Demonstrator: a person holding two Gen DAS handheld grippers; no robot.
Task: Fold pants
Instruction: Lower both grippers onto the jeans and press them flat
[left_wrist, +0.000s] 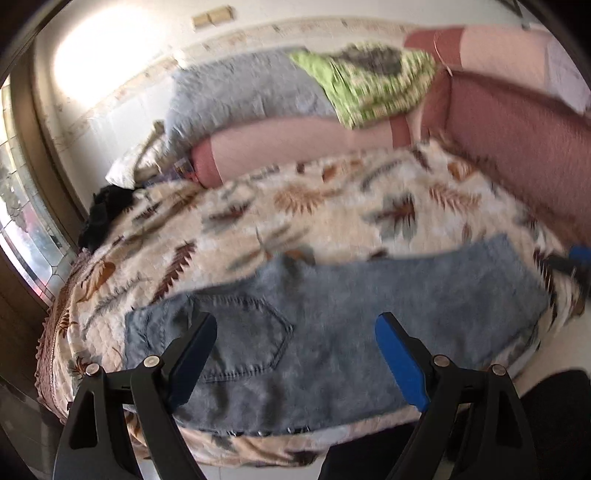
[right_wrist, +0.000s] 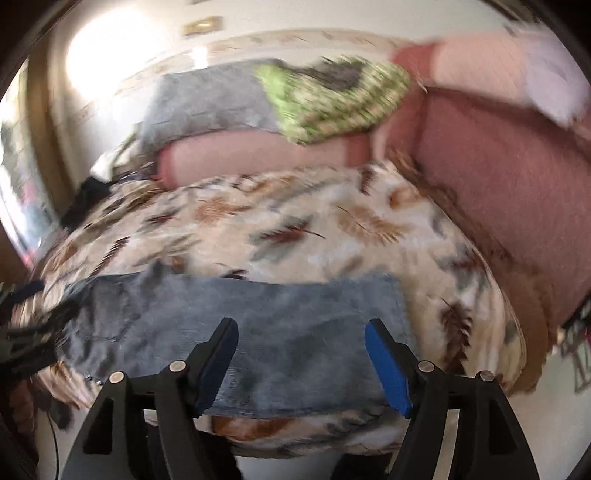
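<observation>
On the bed (left_wrist: 236, 214), over a leaf-print quilt (right_wrist: 295, 221), the blue denim pants (left_wrist: 332, 302) lie flat near the front edge, stretched left to right. Back pocket (left_wrist: 243, 332) faces up at the left end, seen from the left wrist view. Left gripper (left_wrist: 295, 354) hovers above the pants, jaws spread wide, nothing between them; no contact visible. Right gripper (right_wrist: 301, 360) likewise above the denim (right_wrist: 240, 314), jaws apart and empty, pads clear of the cloth. Right view blurred. Behind the quilt: pink bolster (left_wrist: 295, 147), grey cushion (left_wrist: 240, 96), green patterned cloth (left_wrist: 369, 81).
</observation>
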